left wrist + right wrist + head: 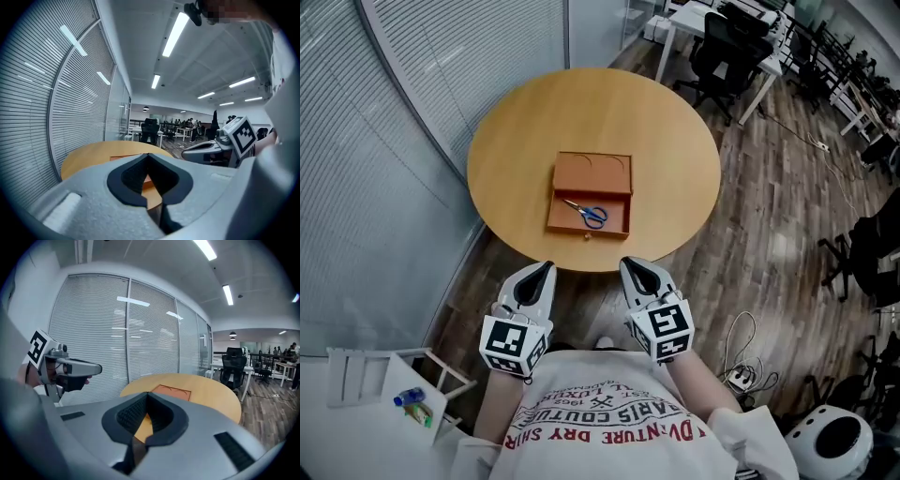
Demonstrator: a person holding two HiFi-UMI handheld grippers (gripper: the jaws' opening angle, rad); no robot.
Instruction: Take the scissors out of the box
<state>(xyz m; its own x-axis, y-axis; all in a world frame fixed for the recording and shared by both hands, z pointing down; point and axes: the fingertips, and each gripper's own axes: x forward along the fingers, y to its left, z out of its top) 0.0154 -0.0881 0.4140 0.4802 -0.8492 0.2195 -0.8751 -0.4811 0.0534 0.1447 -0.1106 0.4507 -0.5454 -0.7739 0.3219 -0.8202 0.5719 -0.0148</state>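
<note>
The blue-handled scissors (pixel 588 213) lie in the open near part of the orange box (pixel 592 173), which sits around the middle of the round wooden bench (pixel 516 131). The left tool (pixel 540 270) and the right tool (pixel 630 265) hang side by side just off the bench's near edge, tips pointing toward the box. Each has its jaws closed together with nothing between them. The scissors lie beyond both tips, well apart from them and roughly in line with the gap between the two.

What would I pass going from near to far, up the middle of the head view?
Printed shirt → round wooden table, near edge → drawer knob → blue-handled scissors in the open drawer → top of the box.
</note>
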